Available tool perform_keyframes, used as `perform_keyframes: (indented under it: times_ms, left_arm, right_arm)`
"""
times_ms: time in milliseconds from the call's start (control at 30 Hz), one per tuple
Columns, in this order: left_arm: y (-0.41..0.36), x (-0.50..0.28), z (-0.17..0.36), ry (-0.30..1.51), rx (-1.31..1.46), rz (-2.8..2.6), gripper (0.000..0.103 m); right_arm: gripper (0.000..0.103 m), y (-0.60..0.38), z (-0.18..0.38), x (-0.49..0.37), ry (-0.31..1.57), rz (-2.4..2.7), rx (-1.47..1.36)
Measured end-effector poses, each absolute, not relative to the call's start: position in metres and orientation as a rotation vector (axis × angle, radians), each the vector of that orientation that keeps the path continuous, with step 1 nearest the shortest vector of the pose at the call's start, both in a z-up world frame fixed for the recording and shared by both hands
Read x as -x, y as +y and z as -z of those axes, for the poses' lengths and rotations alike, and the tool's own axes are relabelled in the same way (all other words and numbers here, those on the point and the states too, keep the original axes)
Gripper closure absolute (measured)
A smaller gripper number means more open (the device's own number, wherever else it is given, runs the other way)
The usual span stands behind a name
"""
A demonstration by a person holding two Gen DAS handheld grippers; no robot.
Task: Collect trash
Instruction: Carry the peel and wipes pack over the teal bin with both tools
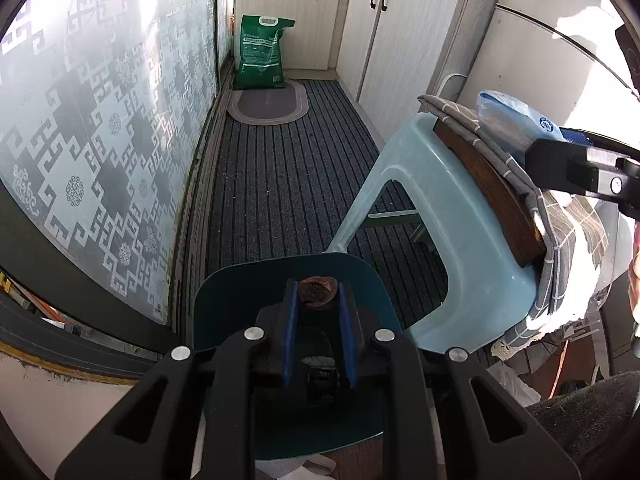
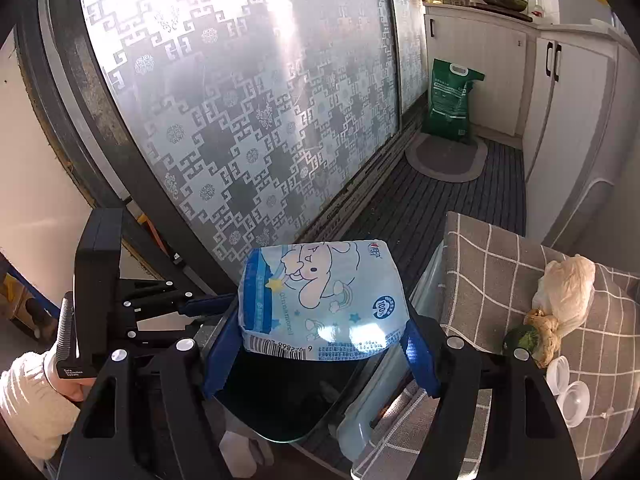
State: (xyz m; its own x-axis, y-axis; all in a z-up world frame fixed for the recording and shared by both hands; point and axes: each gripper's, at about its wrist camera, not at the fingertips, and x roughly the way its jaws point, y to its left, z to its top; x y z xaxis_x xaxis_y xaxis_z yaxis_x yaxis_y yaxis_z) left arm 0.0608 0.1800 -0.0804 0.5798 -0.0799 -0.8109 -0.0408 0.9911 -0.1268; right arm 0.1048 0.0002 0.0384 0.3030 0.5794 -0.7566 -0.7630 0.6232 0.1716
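Left gripper (image 1: 318,304): fingers pinch a small brown, wrinkled scrap (image 1: 318,294) at their tips; what it is made of is hard to tell. Directly below the fingers sits a dark teal bin (image 1: 224,300); its lower rim is cut off behind the gripper body and its inside is too dark to read.

Right gripper (image 2: 320,340): fingers clamp a soft pack (image 2: 320,300) between the blue pads, light blue with a cartoon animal, stars and a barcode along the near edge. The print is too small and curved to read. The pack hangs over the same bin (image 2: 280,438), whose mouth shows black beneath it.

Right of the right fingers, a checked cloth (image 2: 500,264) covers a surface carrying a crumpled bag (image 2: 568,292), ginger (image 2: 544,332) and white lids (image 2: 568,392); a green item beside the ginger is partly hidden.
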Motion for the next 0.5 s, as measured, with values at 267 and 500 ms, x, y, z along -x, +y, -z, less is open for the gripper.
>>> perform_keyframes:
  times_ms: [267,500]
  left_arm:
    - [0.188,-0.053,0.107,1.038,0.165,0.032,0.081]
    - [0.192,-0.045,0.139,1.124,0.178,0.043,0.081]
  right_arm:
    - [0.03,0.023,-0.024,-0.098,0.935,-0.914,0.268]
    - [0.03,0.041,-0.008,-0.095,0.983,-0.919,0.281]
